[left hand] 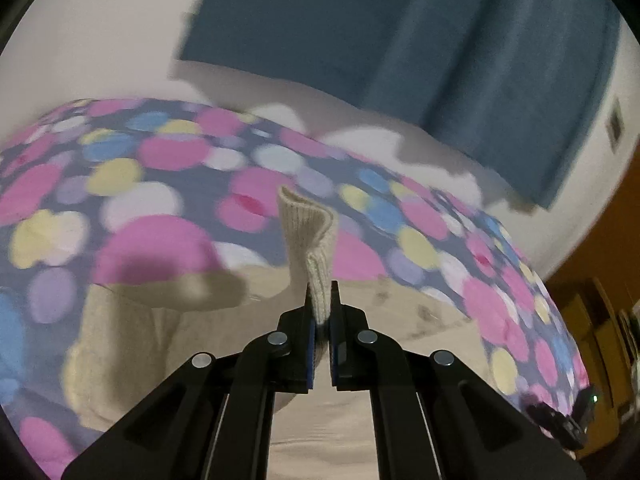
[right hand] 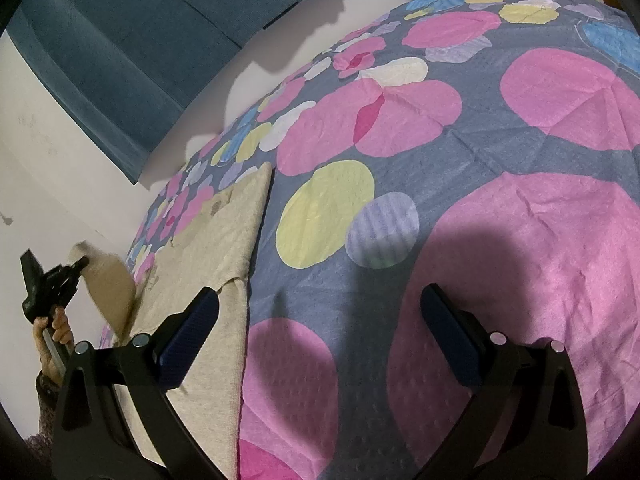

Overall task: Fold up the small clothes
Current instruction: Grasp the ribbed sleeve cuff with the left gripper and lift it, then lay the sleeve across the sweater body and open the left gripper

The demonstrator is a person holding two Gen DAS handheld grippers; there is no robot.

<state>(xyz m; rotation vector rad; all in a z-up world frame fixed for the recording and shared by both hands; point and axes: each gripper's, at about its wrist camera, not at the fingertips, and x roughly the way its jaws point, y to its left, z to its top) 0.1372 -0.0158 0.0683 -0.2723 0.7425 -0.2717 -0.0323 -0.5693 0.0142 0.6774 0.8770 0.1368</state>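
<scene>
A bed point(right hand: 520, 240) under a grey sheet printed with big pink, yellow and blue circles fills both views, with a teal curtain point(right hand: 120, 60) hanging on the pale wall behind it. On the sheet lies the task's garment, a small beige knit sweater point(right hand: 216, 248), spread mostly flat near the bed's left side as the right wrist view frames it. The step in hand looks like folding a sleeve across the body: the left gripper point(left hand: 322, 312) is clamped on the ribbed cuff point(left hand: 310, 224), which stands up out of its closed jaws, and the sleeve trails down from it to the body of the sweater. The right gripper point(right hand: 320, 324) hangs above the sheet with its jaws wide apart and nothing between them, its left finger over the sweater's near edge. The next move probably calls for carrying the cuff over the chest, laying it flat, then releasing; the free gripper could pin the body so it does not drag along. Only the right wrist view shows the person's hand point(right hand: 54, 330) holding the left gripper's handle and the lifted sleeve bowing outward; only the left wrist view shows the cuff's ribbing and the pinch itself, though its background is blurred.
</scene>
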